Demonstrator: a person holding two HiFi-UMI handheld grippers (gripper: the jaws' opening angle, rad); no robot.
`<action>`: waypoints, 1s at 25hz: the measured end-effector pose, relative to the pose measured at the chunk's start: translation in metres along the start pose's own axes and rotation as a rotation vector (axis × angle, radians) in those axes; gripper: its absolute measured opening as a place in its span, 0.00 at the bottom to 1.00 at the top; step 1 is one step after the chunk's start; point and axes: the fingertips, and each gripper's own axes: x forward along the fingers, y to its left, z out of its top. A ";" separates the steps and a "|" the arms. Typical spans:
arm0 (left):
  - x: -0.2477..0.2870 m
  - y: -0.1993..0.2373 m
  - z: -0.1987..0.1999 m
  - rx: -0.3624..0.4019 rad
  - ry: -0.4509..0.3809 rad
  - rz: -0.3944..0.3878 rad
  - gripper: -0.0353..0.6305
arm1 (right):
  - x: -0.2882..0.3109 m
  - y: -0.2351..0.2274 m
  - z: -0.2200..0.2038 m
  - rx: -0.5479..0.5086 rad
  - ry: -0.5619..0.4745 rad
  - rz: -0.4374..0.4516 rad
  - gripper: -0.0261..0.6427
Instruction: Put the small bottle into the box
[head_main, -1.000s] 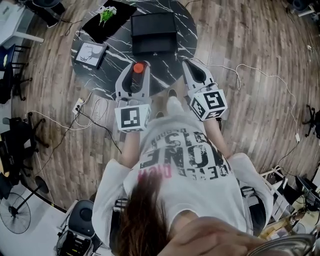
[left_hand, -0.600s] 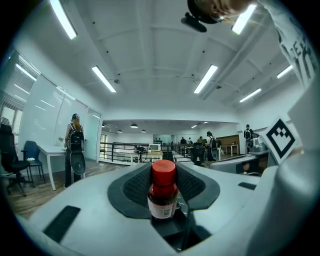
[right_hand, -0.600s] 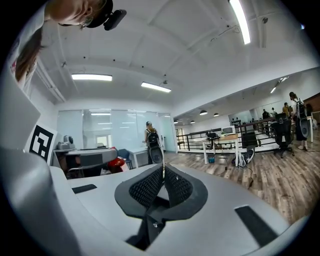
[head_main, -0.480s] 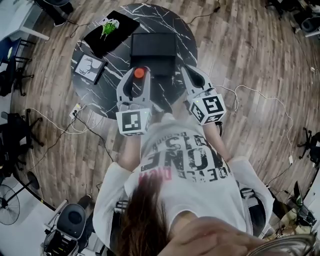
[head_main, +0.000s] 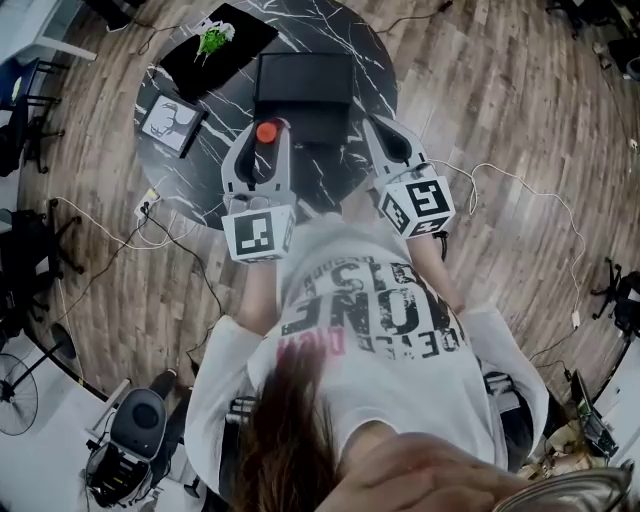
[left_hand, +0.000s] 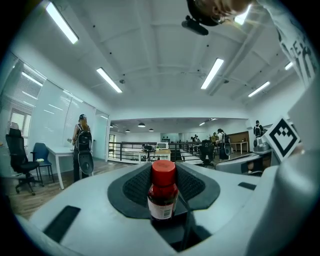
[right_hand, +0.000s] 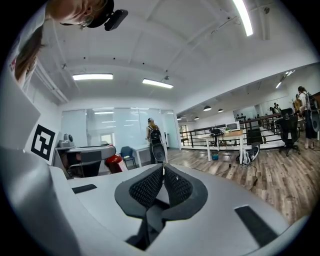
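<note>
The small bottle (head_main: 266, 131), dark with a red cap, stands upright between the jaws of my left gripper (head_main: 262, 146), which is shut on it. In the left gripper view the bottle (left_hand: 162, 192) fills the gap between the black pads. It hangs over the round black marble table (head_main: 190, 170), just short of the near left corner of the black box (head_main: 305, 88). My right gripper (head_main: 384, 135) hovers over the table's near right edge, beside the box. Its pads (right_hand: 172, 187) meet with nothing between them.
A black mat with a green object (head_main: 215, 42) lies at the table's far left. A framed picture (head_main: 170, 118) sits at its left edge. Cables (head_main: 120, 235) trail over the wooden floor around the table. Office chairs (head_main: 25, 150) stand far left.
Both grippers have moved forward over the table toward the box. The bottle, still held, now sits closer to the box's near edge.
</note>
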 end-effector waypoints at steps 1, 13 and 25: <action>0.002 0.001 0.000 -0.001 0.000 0.000 0.27 | 0.001 -0.002 0.001 0.002 -0.002 -0.004 0.05; 0.014 0.016 0.004 -0.013 0.018 -0.088 0.27 | 0.008 0.000 0.008 0.030 -0.004 -0.090 0.05; 0.021 0.031 0.005 -0.012 0.024 -0.210 0.27 | -0.001 0.015 0.017 0.032 -0.065 -0.213 0.05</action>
